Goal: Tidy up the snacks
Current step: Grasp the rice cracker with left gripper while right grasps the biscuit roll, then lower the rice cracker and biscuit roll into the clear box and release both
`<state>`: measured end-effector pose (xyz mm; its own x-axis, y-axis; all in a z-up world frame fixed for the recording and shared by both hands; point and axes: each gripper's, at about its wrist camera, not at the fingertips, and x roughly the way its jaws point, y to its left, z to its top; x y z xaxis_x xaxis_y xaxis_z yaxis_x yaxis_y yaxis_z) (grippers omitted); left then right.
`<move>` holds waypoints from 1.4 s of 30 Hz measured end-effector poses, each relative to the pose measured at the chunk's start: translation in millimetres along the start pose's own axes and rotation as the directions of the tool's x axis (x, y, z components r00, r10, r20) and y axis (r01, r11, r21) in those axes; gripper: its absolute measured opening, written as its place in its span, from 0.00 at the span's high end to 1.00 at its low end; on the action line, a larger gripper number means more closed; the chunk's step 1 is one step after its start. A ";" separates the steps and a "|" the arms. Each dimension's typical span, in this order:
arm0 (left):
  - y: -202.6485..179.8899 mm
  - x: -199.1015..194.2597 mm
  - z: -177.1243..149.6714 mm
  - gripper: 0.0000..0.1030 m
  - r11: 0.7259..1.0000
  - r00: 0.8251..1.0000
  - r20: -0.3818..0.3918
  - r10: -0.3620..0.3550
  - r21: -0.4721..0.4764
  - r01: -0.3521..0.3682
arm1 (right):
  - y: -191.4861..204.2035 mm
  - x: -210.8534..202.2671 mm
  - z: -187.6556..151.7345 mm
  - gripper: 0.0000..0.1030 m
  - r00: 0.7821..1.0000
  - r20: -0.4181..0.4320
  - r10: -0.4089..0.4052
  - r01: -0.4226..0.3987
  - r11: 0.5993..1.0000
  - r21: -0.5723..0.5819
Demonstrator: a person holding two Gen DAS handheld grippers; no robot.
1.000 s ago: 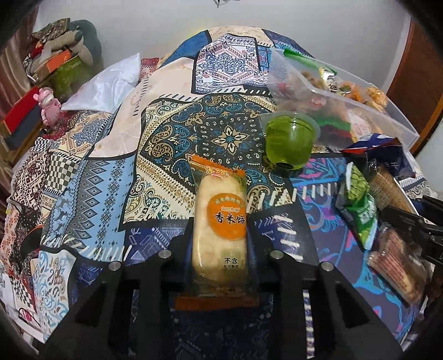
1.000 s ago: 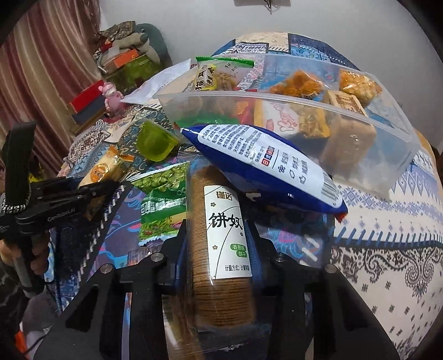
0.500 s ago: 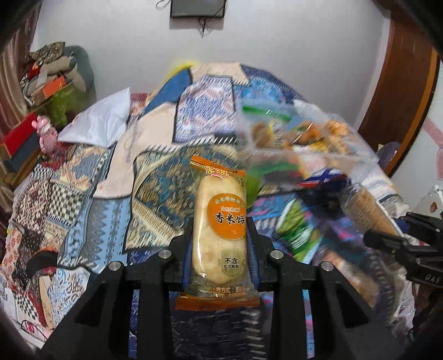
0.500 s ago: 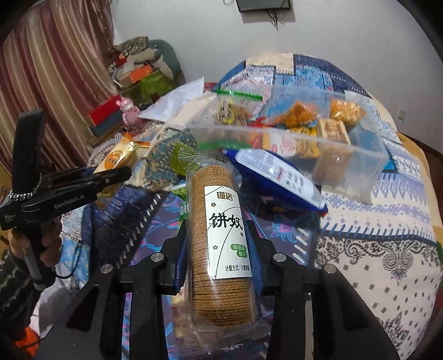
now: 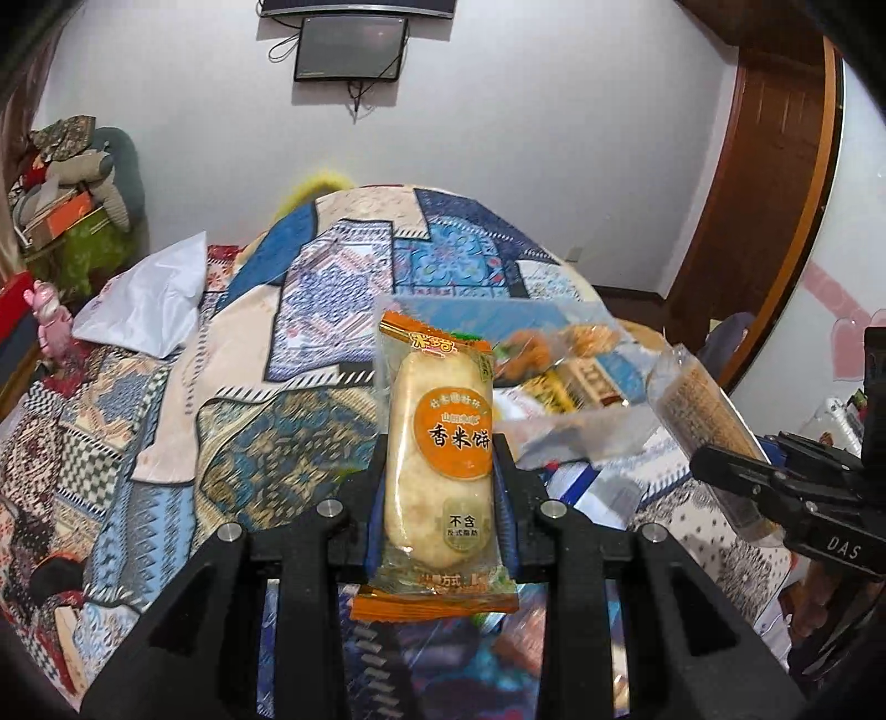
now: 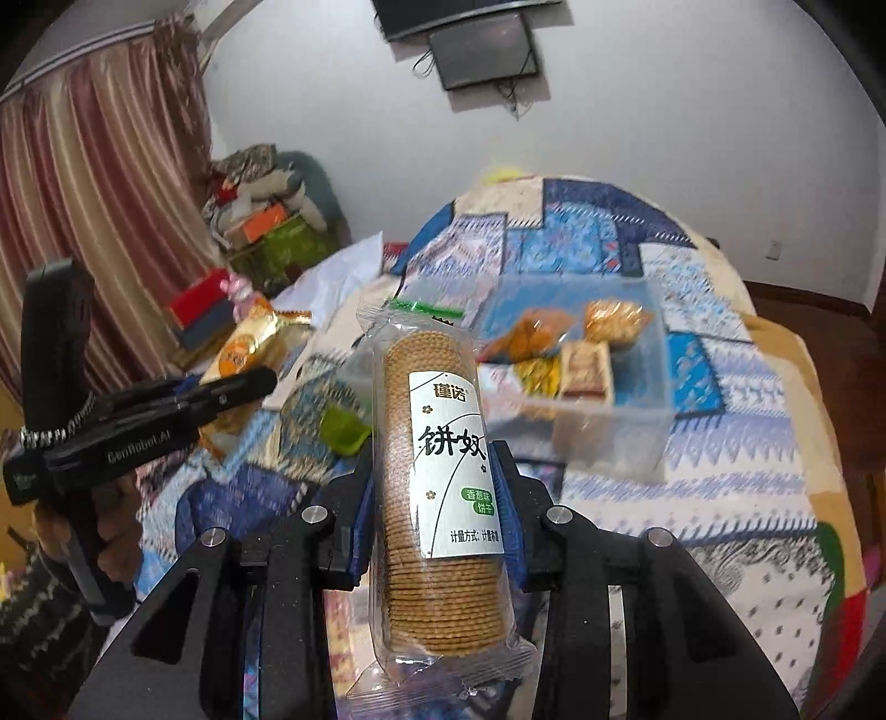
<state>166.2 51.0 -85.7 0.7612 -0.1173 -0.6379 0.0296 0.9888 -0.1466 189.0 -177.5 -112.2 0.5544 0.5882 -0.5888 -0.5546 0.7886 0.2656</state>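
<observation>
Orange-trimmed clear wrap shows the pale rice cracker packet [image 5: 440, 465] standing upright in the middle of the left wrist view, with the jaws of our left gripper [image 5: 440, 482] clamped on its lower half. In the right wrist view the biscuit sleeve [image 6: 443, 476], a clear wrapper over a stack of round brown biscuits with a white label, is pinched the same way by our right gripper [image 6: 440, 498].

A second ago both packets lay low over the patchwork bedspread [image 5: 310, 266] among the loose snacks; now both are lifted clear of it, and the wall and screen fill the upper frame. We judge that the two pickups are done and the carry toward the clear plastic bin [image 6: 637, 399] is under way, so lowering each packet over its rim comes next.

The bin sits right of centre in the right wrist view, already holding several wrapped snacks; in the left view it appears blurred behind the cracker packet. A green jelly cup [image 6: 346, 426] rests on the bedspread left of the biscuit sleeve.

The surface is a bed, not a desk: soft and uneven, so things set on it may tip. Around it we see a white plastic bag [image 5: 149, 299] at mid left, a striped curtain [image 6: 83, 194] at the upper left of the right view, a wall-mounted screen [image 5: 349, 47] at the top, and a wooden door frame [image 5: 775, 194] at the right.
</observation>
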 end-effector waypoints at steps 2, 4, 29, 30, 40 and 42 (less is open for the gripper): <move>-5.3 9.2 7.0 0.69 1.000 1.000 -0.004 -0.018 -0.002 0.018 | -5.5 0.5 6.9 0.67 1.000 0.019 -0.020 0.020 1.000 0.003; -9.4 18.8 13.2 0.69 0.999 0.999 -0.011 -0.031 -0.006 0.031 | -11.0 1.9 12.3 0.67 0.999 0.032 -0.035 0.034 0.999 0.009; -27.2 146.0 48.6 0.70 0.998 0.989 -0.134 -0.064 -0.010 0.063 | -57.9 98.0 59.9 0.67 0.998 -0.017 -0.054 0.055 0.995 0.083; -25.8 147.4 47.8 0.70 0.998 0.989 -0.136 -0.064 -0.017 0.062 | -57.6 100.3 59.1 0.66 0.998 -0.025 -0.058 0.060 0.995 0.076; -26.8 130.5 46.4 0.48 0.997 0.990 -0.122 -0.070 -0.033 0.066 | -56.2 84.2 57.1 0.59 0.996 -0.007 -0.088 0.088 0.995 0.046; -28.0 118.4 48.7 0.45 0.998 0.992 -0.105 -0.066 -0.025 0.063 | -54.4 72.8 56.3 0.56 0.995 0.005 -0.097 0.096 0.995 0.041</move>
<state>287.1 13.9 -120.3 0.6856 -0.1912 -0.7024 0.0613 0.9766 -0.2059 294.5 -167.5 -126.6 0.6087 0.5102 -0.6076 -0.4729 0.8482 0.2385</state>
